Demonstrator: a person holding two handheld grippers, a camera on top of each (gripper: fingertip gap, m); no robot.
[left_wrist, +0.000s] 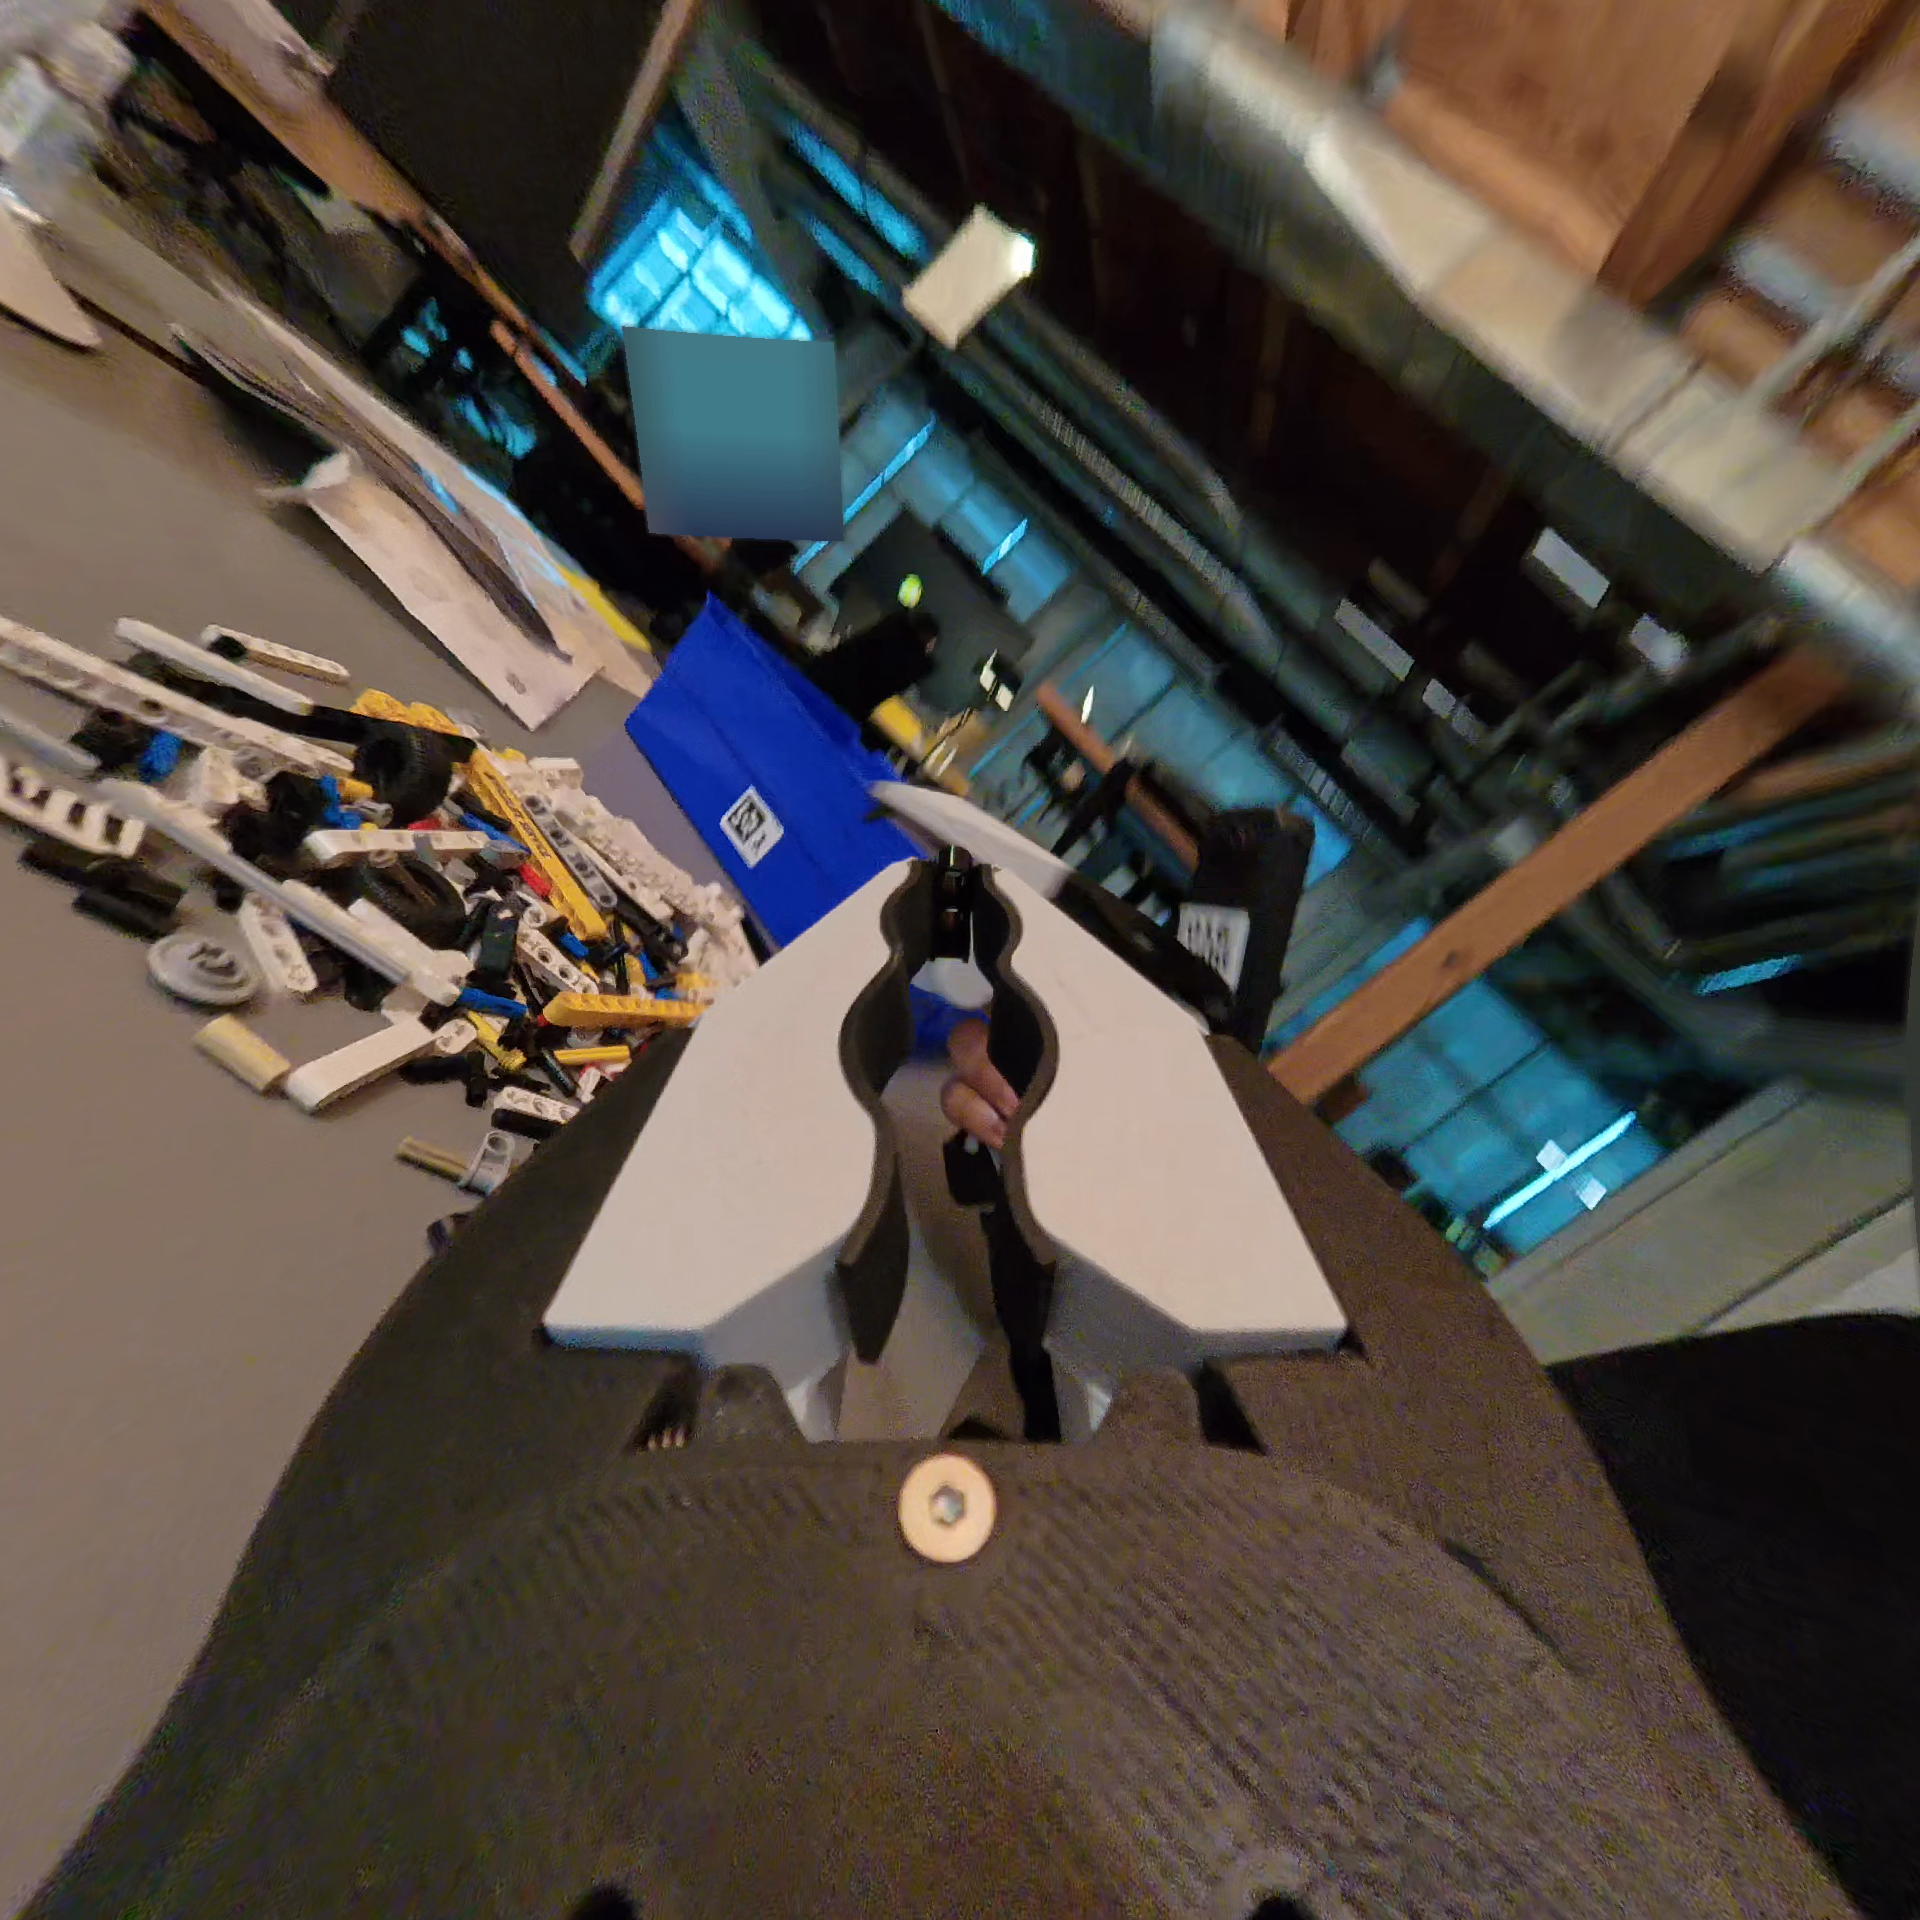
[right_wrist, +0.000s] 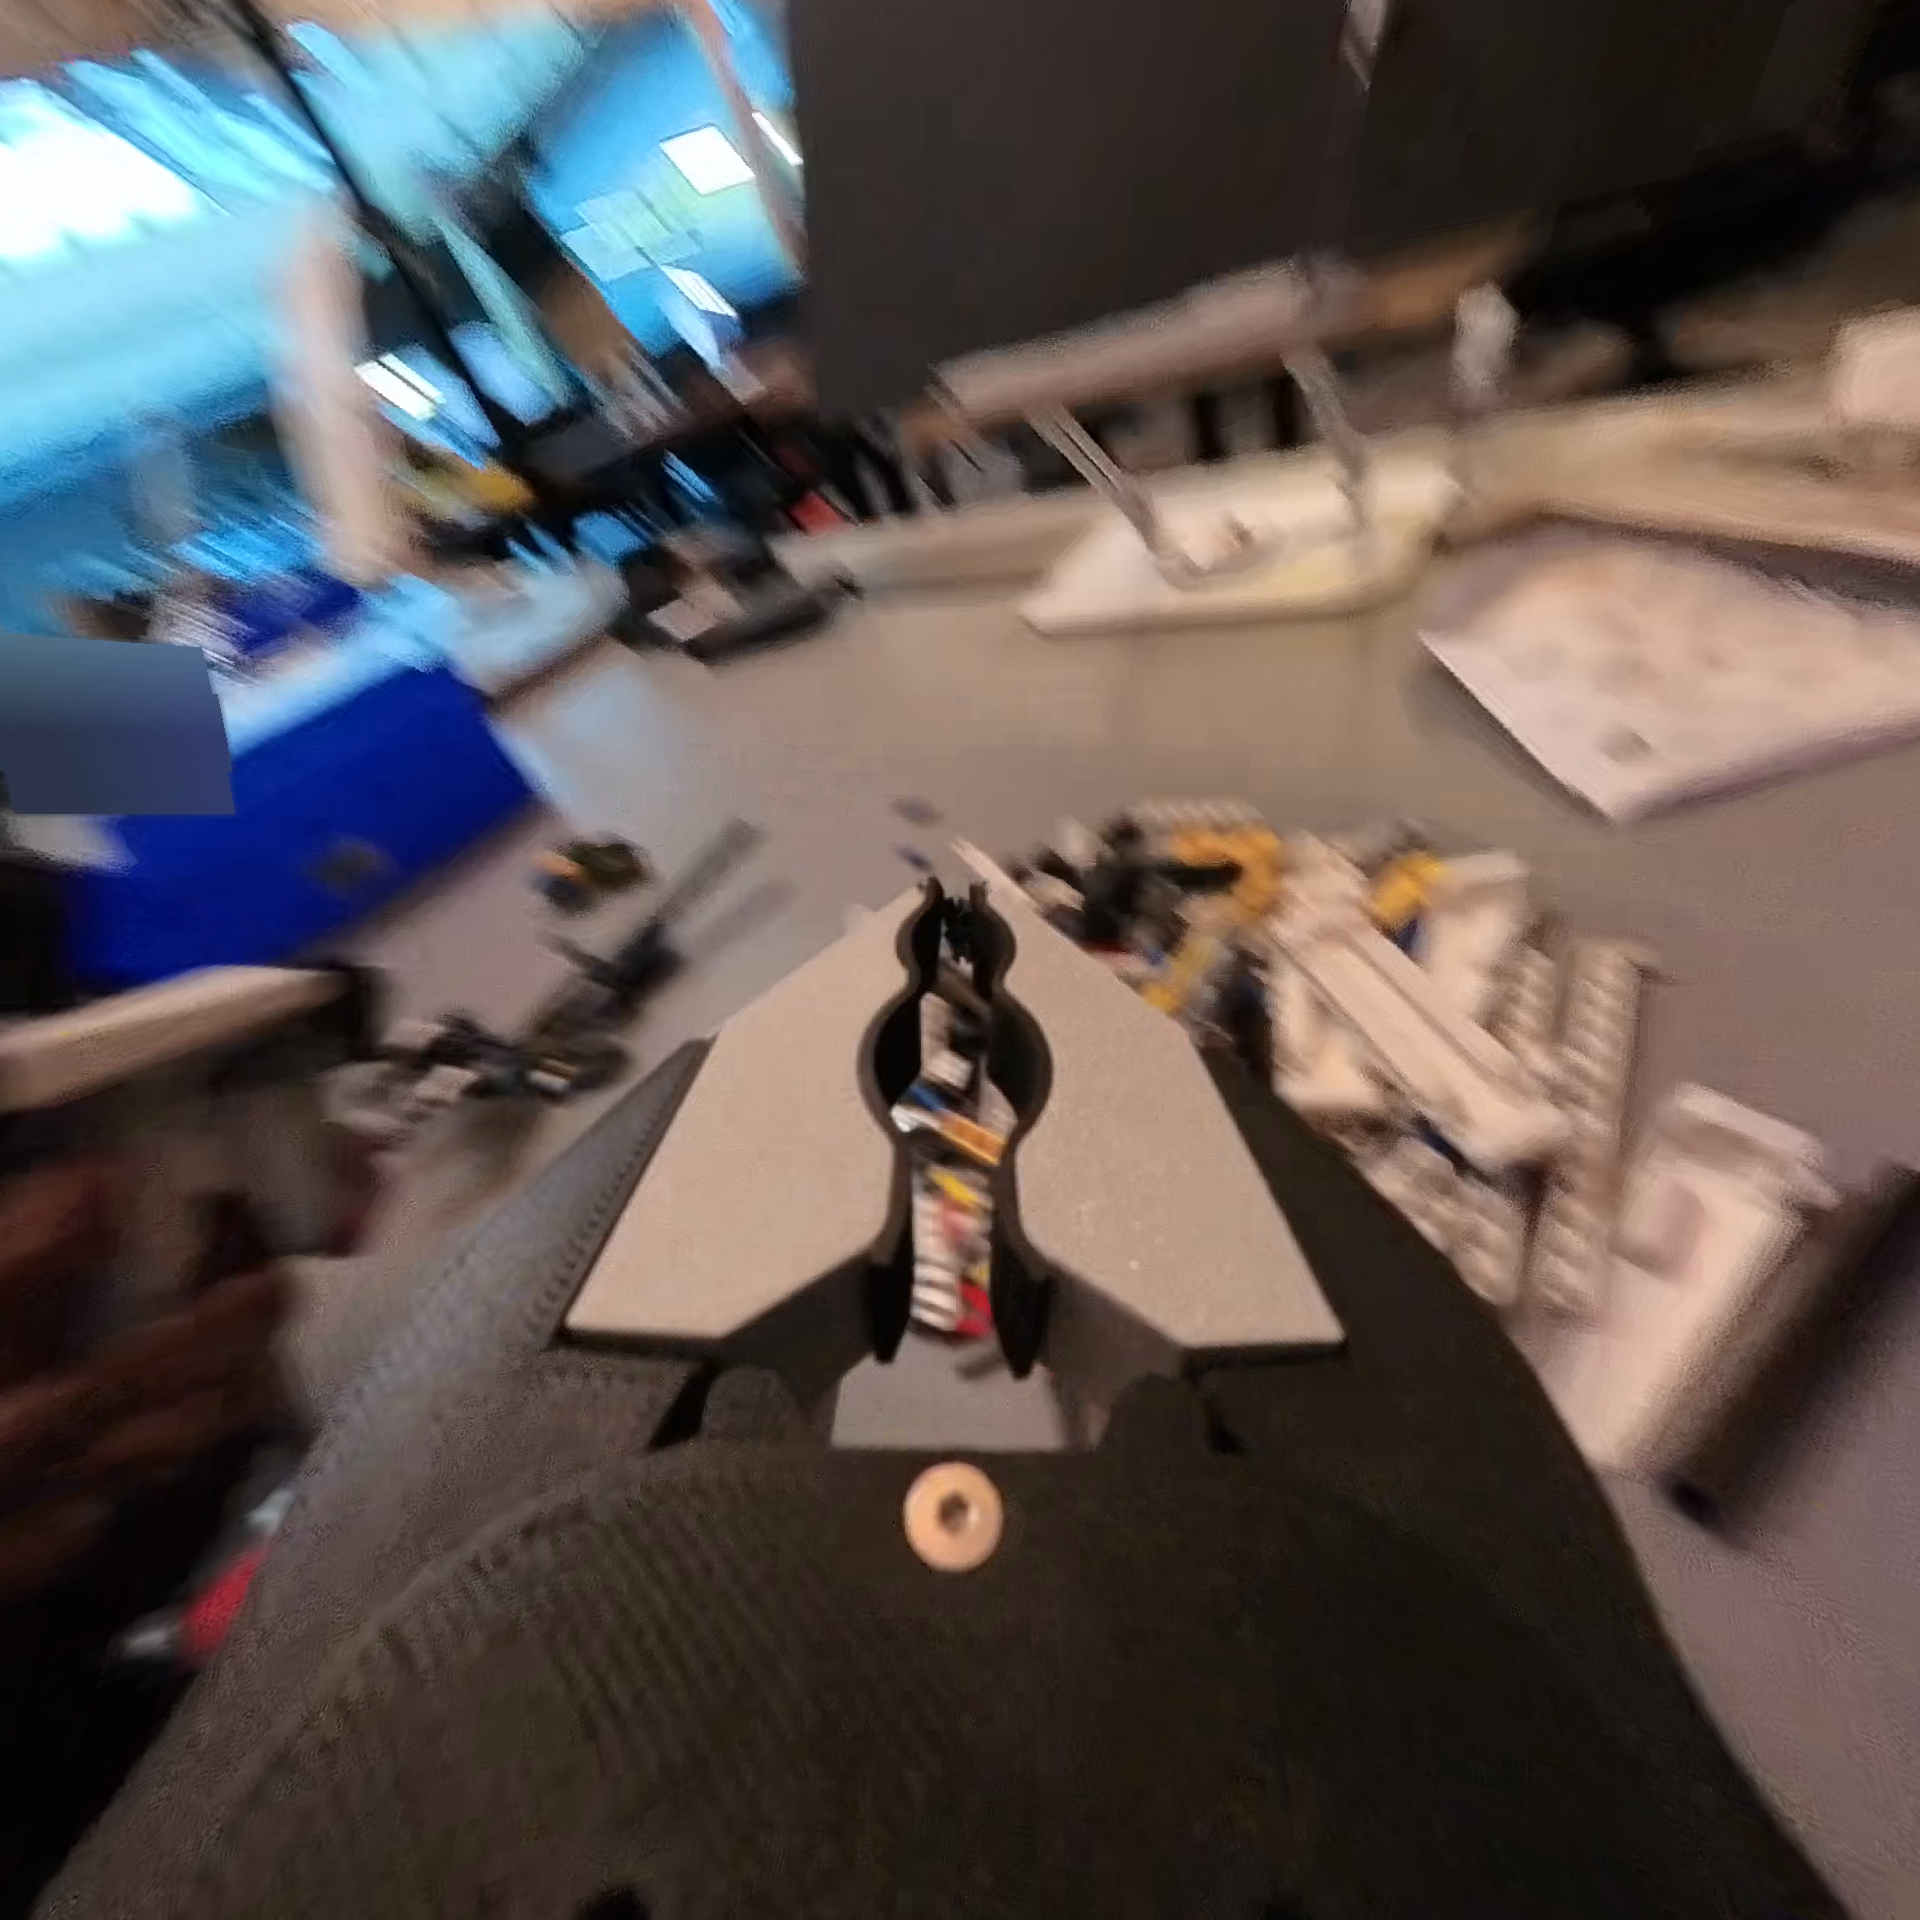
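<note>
A small black piece (left_wrist: 951, 914) is pinched at the tip of the left gripper (left_wrist: 951, 904), held up off the grey table (left_wrist: 156, 1299). Its shape is hard to make out. Behind the fingers, part of a hand (left_wrist: 977, 1081) and the other gripper's body (left_wrist: 1236, 914) are mostly hidden.

The right gripper (right_wrist: 958, 920) is pressed nearly together on a tiny black piece (right_wrist: 958, 925), which is blurred. The right view is smeared, so the pile of white, yellow and black building pieces (left_wrist: 416, 883) and the blue bin (left_wrist: 769, 769) are seen more clearly from the left. The printed sheets (right_wrist: 1683, 675) are cut off at the edge.
</note>
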